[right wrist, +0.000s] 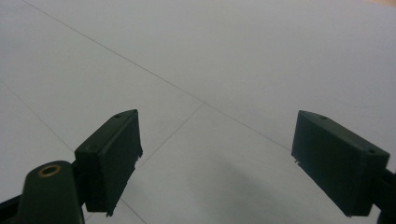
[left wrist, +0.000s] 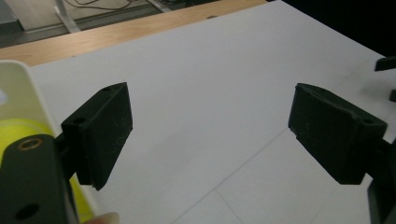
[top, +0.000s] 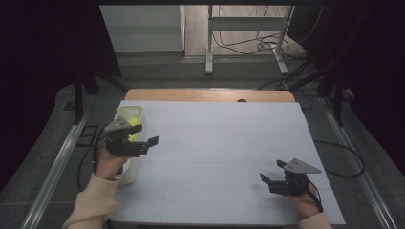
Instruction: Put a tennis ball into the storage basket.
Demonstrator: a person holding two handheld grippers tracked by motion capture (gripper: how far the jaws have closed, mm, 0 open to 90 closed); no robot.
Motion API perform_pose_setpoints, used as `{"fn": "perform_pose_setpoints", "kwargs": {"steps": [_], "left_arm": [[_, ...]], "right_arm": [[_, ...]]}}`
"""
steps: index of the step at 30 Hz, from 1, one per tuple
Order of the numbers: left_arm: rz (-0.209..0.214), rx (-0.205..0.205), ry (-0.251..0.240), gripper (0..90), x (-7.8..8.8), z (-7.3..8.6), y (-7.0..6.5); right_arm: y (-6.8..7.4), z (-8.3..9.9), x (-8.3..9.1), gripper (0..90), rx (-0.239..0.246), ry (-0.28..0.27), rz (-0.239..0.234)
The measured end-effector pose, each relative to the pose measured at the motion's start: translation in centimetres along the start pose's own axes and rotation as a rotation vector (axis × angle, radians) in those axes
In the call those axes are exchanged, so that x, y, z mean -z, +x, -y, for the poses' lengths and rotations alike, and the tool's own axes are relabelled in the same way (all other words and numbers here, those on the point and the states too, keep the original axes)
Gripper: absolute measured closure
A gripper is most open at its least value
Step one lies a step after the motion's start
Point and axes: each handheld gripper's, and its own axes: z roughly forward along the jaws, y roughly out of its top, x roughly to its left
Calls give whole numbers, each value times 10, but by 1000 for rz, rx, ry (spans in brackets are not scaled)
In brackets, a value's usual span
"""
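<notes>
The left gripper [top: 144, 134], jaws wide apart and empty, hovers at centre left over the white bin [top: 138, 113] holding something yellow [top: 132, 114]. At lower right, the right gripper [top: 273, 171] rests open, empty, on the white table [top: 224, 143].

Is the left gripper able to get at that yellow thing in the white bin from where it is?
Probably yes. The left gripper hangs beside the open-topped white bin, jaws apart and empty, with nothing covering the yellow thing. It points away toward the table, so it would have to turn back.
</notes>
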Motion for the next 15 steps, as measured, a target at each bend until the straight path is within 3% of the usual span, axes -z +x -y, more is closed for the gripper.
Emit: {"fn": "perform_pose_setpoints", "kwargs": {"steps": [9, 15], "left_arm": [[46, -46, -1, 144, -10, 7, -24], [70, -51, -8, 144, -14, 15, -38]], "right_arm": [[1, 0, 0, 163, 7, 4, -11], [3, 0, 0, 162, 10, 1, -27]]}}
